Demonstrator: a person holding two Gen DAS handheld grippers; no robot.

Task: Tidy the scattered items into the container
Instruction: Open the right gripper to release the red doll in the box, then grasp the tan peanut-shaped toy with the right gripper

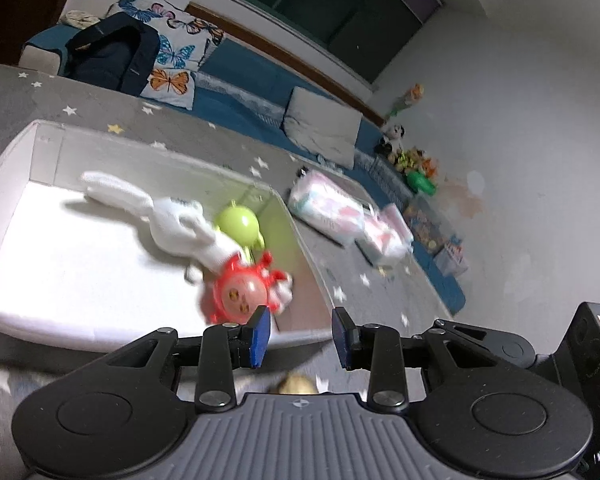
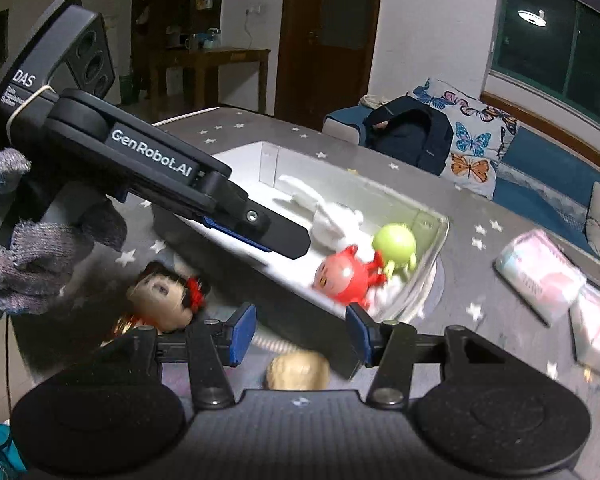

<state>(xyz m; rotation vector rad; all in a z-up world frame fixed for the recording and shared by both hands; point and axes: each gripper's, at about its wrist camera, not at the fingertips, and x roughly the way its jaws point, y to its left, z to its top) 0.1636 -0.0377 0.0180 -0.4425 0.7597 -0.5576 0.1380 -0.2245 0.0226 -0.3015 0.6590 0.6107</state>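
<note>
Doll [image 2: 168, 300] beside container [image 2: 436, 248]; walnut [image 2: 298, 370] nearer.

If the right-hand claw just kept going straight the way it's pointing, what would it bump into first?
Probably the near wall of the white container, beyond the open right gripper; the tan walnut-like thing lies lower, likely underneath. Depth is unclear.

Your left gripper [image 2: 288, 246] hides part of the container's [image 2: 440, 240] near wall in the right wrist view. The red toy [image 2: 346, 276] and white cloth [image 2: 332, 220] smear with blur. The tan object [image 2: 298, 372] and doll [image 2: 164, 296] sit half covered by your right gripper [image 2: 300, 334].
</note>
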